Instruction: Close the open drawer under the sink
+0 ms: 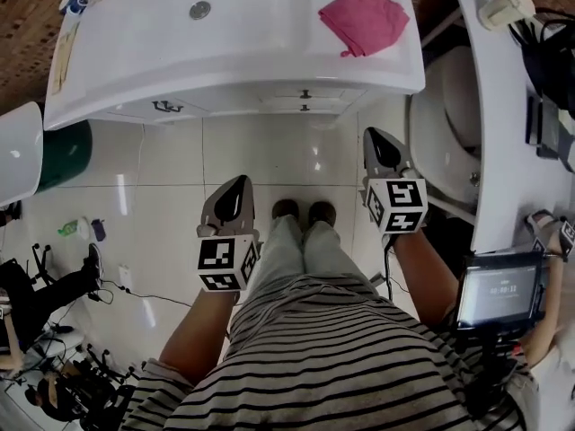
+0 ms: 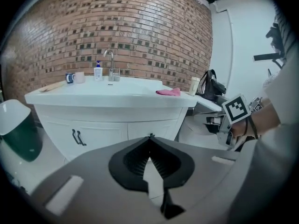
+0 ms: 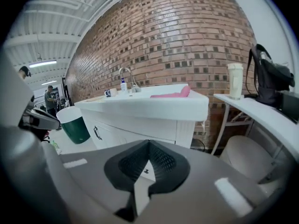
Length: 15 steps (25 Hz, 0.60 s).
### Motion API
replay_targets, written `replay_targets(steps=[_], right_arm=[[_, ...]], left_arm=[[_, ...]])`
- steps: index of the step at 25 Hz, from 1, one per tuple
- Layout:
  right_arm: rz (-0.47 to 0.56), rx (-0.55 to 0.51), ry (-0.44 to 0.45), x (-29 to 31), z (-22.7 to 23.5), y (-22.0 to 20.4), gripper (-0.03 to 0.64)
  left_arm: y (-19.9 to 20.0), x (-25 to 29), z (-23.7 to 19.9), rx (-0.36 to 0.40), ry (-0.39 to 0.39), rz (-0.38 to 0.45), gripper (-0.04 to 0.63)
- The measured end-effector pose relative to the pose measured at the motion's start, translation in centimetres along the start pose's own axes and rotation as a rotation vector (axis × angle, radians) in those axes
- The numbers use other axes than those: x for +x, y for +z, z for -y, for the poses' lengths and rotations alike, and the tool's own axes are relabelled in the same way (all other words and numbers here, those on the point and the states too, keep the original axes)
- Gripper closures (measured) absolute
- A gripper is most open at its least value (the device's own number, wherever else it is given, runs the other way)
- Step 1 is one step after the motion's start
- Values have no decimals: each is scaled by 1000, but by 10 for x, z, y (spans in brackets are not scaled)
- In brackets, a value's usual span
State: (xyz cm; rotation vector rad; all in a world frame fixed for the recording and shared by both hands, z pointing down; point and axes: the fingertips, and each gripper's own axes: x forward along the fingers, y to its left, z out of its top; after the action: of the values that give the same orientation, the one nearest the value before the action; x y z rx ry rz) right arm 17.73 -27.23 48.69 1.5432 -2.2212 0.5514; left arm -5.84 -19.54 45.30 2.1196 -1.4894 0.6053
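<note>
A brick wall (image 2: 140,31) backs a white sink counter (image 1: 135,70) that stands on a glossy tiled floor (image 1: 171,164). On the counter a pink cloth (image 1: 364,18) lies near the right edge, and a faucet (image 2: 110,64) and a soap bottle (image 2: 97,72) stand at the back. The drawer (image 1: 286,93) sits below the counter's front edge, right of the handled cabinet doors (image 2: 77,137). Its front looks level with the cabinet face, though the steep angle makes this hard to judge. A green bin (image 1: 63,155) with a white lid stands to the left.

The left hand-held gripper (image 1: 241,183) and the right hand-held gripper (image 1: 371,136) hang over the floor, well apart from the cabinet. Each has its jaws together at the tips, with nothing between them. The person's shoes (image 1: 304,212) are between the two.
</note>
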Motion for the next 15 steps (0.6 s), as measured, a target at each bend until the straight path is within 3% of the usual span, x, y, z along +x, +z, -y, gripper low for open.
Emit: replay_targets(steps=[6,15], right_arm=[[24,-3,32,-59,-19,24,617],[45,-20,43,-129,-51,9,617]], left_arm=[[26,-54,18,21,56,38,578],[18,-102,36,6,44,69,578]])
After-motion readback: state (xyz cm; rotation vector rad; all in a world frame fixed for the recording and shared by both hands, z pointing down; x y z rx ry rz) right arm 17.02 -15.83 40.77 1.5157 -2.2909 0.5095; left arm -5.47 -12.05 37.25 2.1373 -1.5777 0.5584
